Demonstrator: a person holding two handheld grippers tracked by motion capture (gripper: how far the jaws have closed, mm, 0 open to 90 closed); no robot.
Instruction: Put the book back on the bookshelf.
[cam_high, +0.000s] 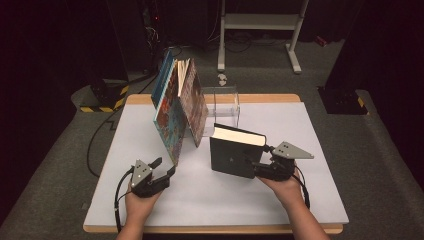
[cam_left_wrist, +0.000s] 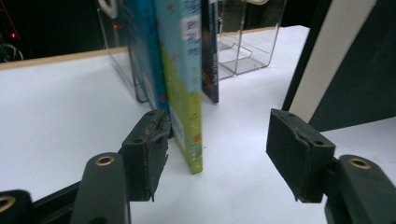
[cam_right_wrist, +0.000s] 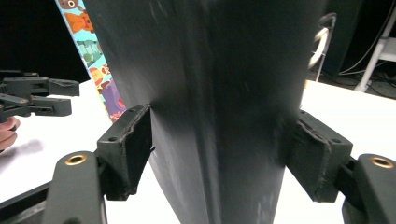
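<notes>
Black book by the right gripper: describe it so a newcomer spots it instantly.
On the white table, right of the leaning colourful picture books, the black book stands upright, cream page edges on top, between the jaws of the right gripper. It's the only plain dark cover.

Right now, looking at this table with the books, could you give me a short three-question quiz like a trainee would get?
1. True or false: the right gripper has its jaws around the black book.
2. What does the left gripper hold? A) a colourful book B) nothing C) the clear stand
3. How do the picture books stand on the table?

Key
1. True: a pad sits on each side of its spine, and the book stands upright.
2. B: its jaws are open and empty, near the books.
3. They lean, tilted, at the clear stand.
</notes>
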